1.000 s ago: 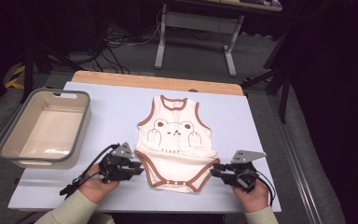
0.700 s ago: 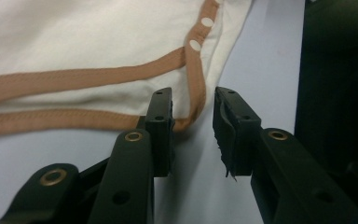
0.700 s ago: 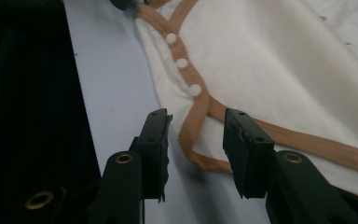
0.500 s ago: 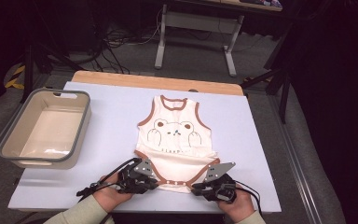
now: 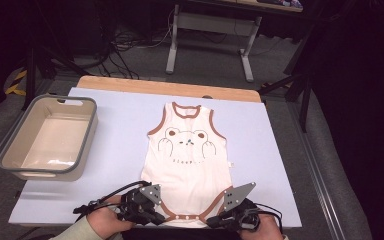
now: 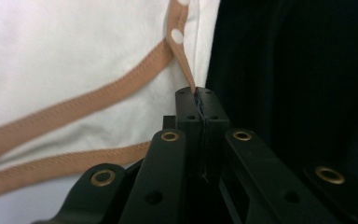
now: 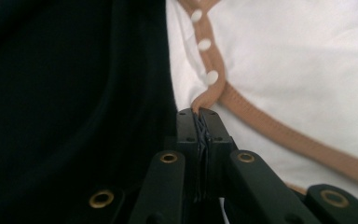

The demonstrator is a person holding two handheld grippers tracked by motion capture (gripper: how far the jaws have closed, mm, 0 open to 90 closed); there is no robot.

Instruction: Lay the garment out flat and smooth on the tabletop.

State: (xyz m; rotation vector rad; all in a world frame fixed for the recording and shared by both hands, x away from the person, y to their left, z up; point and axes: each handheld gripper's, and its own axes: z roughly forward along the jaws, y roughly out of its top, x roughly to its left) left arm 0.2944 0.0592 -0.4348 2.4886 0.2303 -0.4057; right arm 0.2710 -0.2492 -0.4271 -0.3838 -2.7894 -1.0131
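Note:
A cream sleeveless baby bodysuit (image 5: 190, 160) with brown trim and a bear print lies flat on the pale table (image 5: 115, 125), neck away from me. My left gripper (image 5: 162, 219) is shut on the brown trim (image 6: 179, 56) at the bottom left corner of its hem, and the left gripper view has the strip pinched at my jaw tips (image 6: 197, 93). My right gripper (image 5: 215, 220) has just closed further and is shut on the trim (image 7: 209, 95) at the bottom right corner, beside white snaps (image 7: 205, 44). Both hands sit at the table's near edge.
A beige bin with a grey rim (image 5: 10, 165) stands empty at the left of the table. The wooden far edge (image 5: 170, 87) lies beyond the garment. Past the table are dark floor, cables and a metal stand (image 5: 210, 30).
Both grippers came inward from the garment's sides to its bottom hem and shut on the brown trim. The hem now lies nearer the table's front edge, with the lower part drawn out flat.

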